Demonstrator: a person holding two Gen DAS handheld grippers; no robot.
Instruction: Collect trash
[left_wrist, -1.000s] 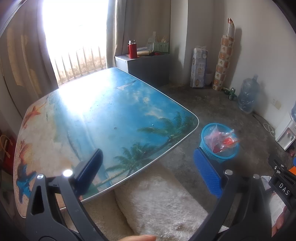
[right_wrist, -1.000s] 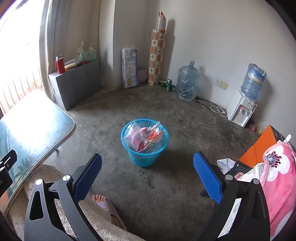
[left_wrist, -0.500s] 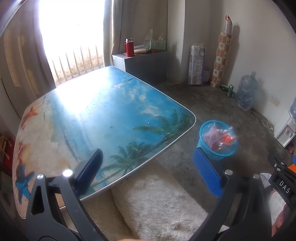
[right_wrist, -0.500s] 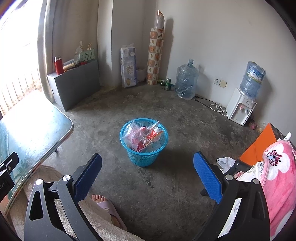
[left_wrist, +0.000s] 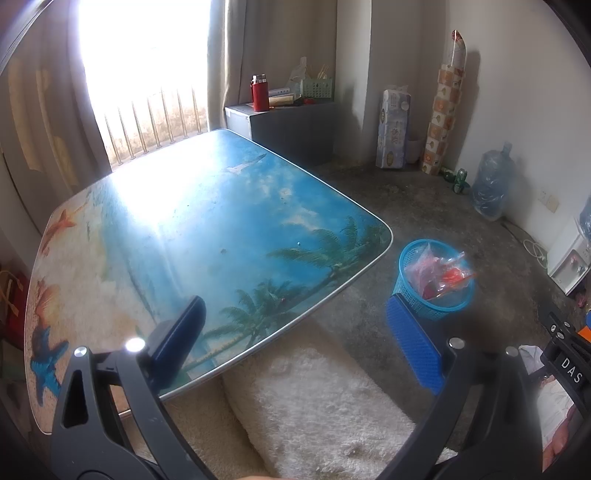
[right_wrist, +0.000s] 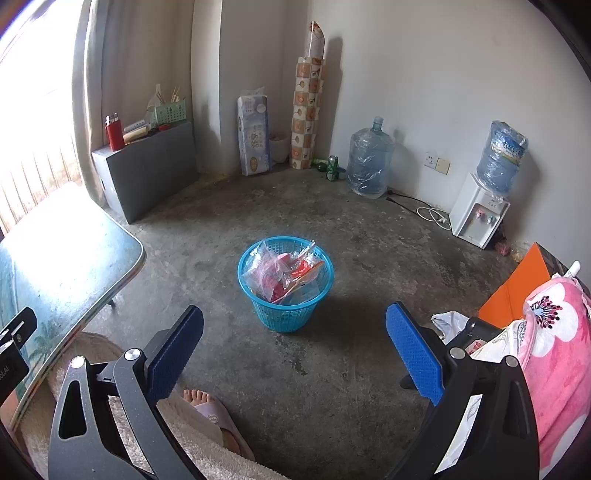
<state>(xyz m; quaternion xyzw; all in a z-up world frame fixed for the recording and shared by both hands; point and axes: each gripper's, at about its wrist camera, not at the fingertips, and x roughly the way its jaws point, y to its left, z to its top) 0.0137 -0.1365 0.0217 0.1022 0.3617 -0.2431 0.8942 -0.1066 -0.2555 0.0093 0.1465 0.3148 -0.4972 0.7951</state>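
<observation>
A blue mesh basket (right_wrist: 258, 302) stands on the concrete floor, filled with crumpled clear and red plastic wrappers (right_wrist: 284, 271). In the left wrist view the same basket (left_wrist: 408, 291) sits just right of the table's corner. My left gripper (left_wrist: 295, 336) hovers open over the near edge of the beach-print table (left_wrist: 166, 236), nothing between its blue pads. My right gripper (right_wrist: 293, 350) hangs open above the floor, short of the basket, holding nothing. No loose trash shows on the tabletop.
A cream fluffy rug (left_wrist: 314, 406) lies under the table's edge. A person's foot in a slipper (right_wrist: 210, 406) rests near my right gripper. A grey cabinet (right_wrist: 147, 177), water jugs (right_wrist: 369, 166), a dispenser (right_wrist: 480, 218) and a pink floral blanket (right_wrist: 554, 350) line the room's sides.
The left wrist view has drifted slightly, so table and basket sit a little lower and left. The right view barely shifted. Both grippers stayed open.
</observation>
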